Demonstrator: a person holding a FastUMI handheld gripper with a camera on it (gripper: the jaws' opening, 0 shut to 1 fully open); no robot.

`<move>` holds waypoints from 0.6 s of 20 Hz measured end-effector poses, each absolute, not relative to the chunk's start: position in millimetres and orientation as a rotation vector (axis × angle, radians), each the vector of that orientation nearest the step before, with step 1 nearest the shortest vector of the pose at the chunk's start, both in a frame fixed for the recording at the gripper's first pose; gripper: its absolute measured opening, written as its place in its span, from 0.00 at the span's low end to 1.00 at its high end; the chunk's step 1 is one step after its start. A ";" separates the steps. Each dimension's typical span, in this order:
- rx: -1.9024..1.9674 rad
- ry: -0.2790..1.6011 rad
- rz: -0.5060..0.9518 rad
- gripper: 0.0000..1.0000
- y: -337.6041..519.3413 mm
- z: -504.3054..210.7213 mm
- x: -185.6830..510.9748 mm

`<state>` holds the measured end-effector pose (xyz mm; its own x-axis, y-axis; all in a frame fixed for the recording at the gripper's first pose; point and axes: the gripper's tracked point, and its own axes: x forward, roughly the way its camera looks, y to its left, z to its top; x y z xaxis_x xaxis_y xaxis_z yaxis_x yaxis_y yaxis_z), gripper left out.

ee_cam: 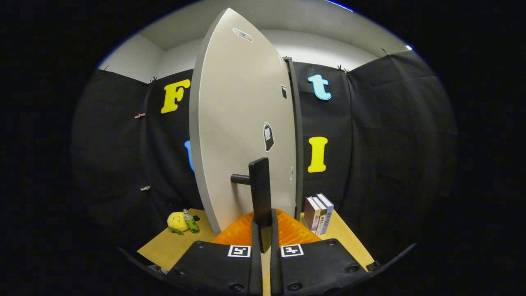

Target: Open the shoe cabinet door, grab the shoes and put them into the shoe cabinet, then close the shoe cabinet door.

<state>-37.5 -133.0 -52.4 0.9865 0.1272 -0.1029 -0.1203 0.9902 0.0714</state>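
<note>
1. the gripper (265, 230) is drawn in narrow, with its two fingers pressed on either side of the lower end of the door handle (259, 193), so it is gripping the handle.
2. the handle is a dark upright bar that stands off the shoe cabinet door (242, 123) on a short round stub.
3. the door is a tall pale panel, swung partway out, and it rises just ahead of the fingers; a few small stickers sit on its face, one of them dark and near the middle.
4. behind the door's right edge a dark upright strip of the cabinet frame (296, 135) is visible.
5. an orange ribbed mat (287, 231) lies on the table (164, 246) at the foot of the door, just beyond the fingertips.
6. left of the door, on the table, a yellow plush toy (177, 222) sits with a small green bottle (190, 223) touching it.
7. right of the door, a few books (318, 213) stand upright together by the cabinet frame.
8. i can't make out any shoes from here.
</note>
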 end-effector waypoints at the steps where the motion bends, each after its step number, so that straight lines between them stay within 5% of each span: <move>1: 0.059 0.108 0.118 0.12 -142.0 -52.6 -37.1; 12: 0.133 0.102 0.099 0.05 -242.1 -51.3 -34.7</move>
<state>-34.7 -242.1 -51.3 0.9898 0.1056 -0.0952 -0.0921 0.9863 0.1369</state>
